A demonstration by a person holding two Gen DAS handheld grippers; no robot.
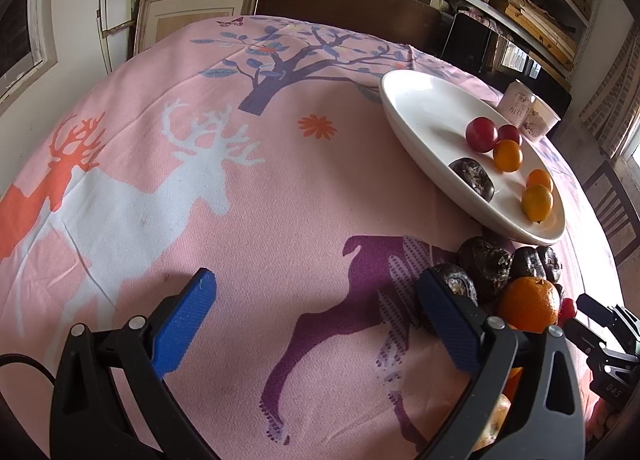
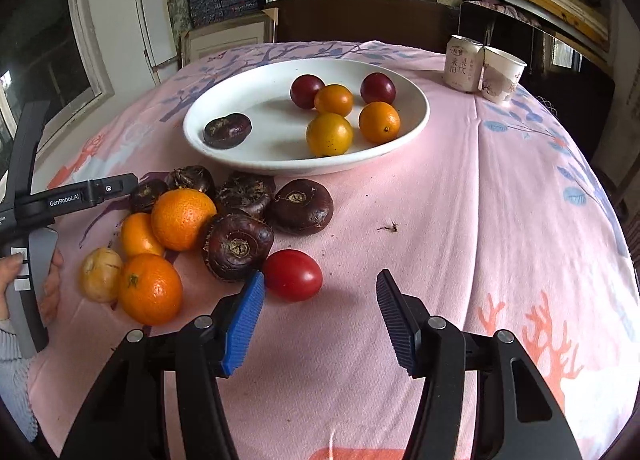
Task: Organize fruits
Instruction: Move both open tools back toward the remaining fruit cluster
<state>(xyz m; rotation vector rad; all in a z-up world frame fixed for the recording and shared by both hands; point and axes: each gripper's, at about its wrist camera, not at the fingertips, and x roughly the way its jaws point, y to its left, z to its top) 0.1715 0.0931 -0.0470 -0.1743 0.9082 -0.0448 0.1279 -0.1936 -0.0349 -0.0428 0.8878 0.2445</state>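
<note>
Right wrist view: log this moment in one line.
right gripper: open, empty | small red tomato: on cloth, beside left finger | round white plate: six fruits

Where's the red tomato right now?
In the right wrist view, the red tomato lies on the pink tablecloth, off the white plate, just beyond the right gripper, beside a dark water chestnut.

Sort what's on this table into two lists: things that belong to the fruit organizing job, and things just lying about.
Belongs to the job:
white plate with fruit already on it
red tomato
dark water chestnuts
oranges
yellowish fruit

Just lying about:
drink can
paper cup
small scrap of debris
</note>
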